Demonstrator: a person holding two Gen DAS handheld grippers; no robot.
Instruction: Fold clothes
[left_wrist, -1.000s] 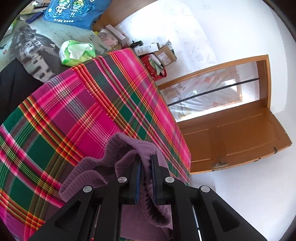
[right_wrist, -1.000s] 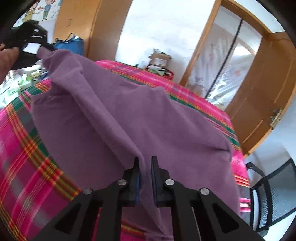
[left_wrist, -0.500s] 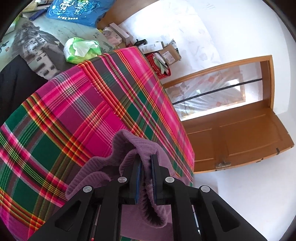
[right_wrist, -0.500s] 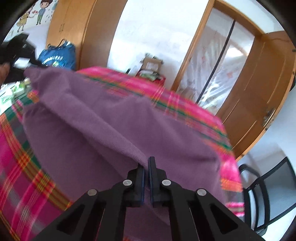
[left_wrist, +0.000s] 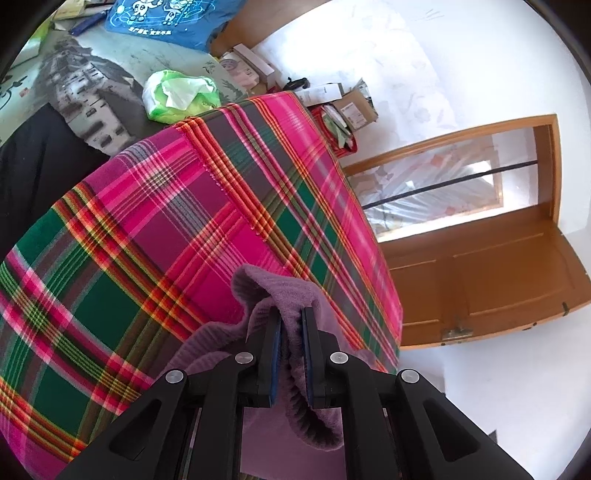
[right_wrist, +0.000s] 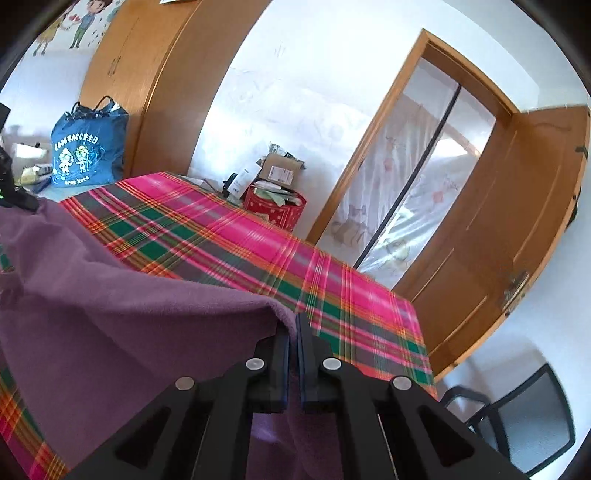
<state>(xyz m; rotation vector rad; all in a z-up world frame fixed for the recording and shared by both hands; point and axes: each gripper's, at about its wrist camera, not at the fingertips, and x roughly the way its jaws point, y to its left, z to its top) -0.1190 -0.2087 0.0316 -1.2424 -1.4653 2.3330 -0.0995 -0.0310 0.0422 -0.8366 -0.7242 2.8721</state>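
A purple knit garment (right_wrist: 110, 317) is held up over a table covered by a pink, green and red plaid cloth (left_wrist: 155, 221). My left gripper (left_wrist: 291, 317) is shut on a bunched ribbed edge of the purple garment (left_wrist: 273, 288), low in the left wrist view. My right gripper (right_wrist: 295, 325) is shut on another edge of it, and the fabric stretches away to the left, lifted off the plaid cloth (right_wrist: 258, 251). The other gripper shows as a dark shape (right_wrist: 14, 192) at the far left edge.
A green plastic bag (left_wrist: 177, 96), boxes and a blue tote bag (left_wrist: 166, 18) lie beyond the table's far end. A red round tin (right_wrist: 275, 208) with cartons stands by the wall. A wooden door (right_wrist: 517, 236) hangs open; a mesh office chair (right_wrist: 517, 421) stands near the table's right corner.
Both grippers have lifted and pulled back with the garment. In the right wrist view the purple fabric has cleared off most of the plaid cloth, now stretching only to the left.
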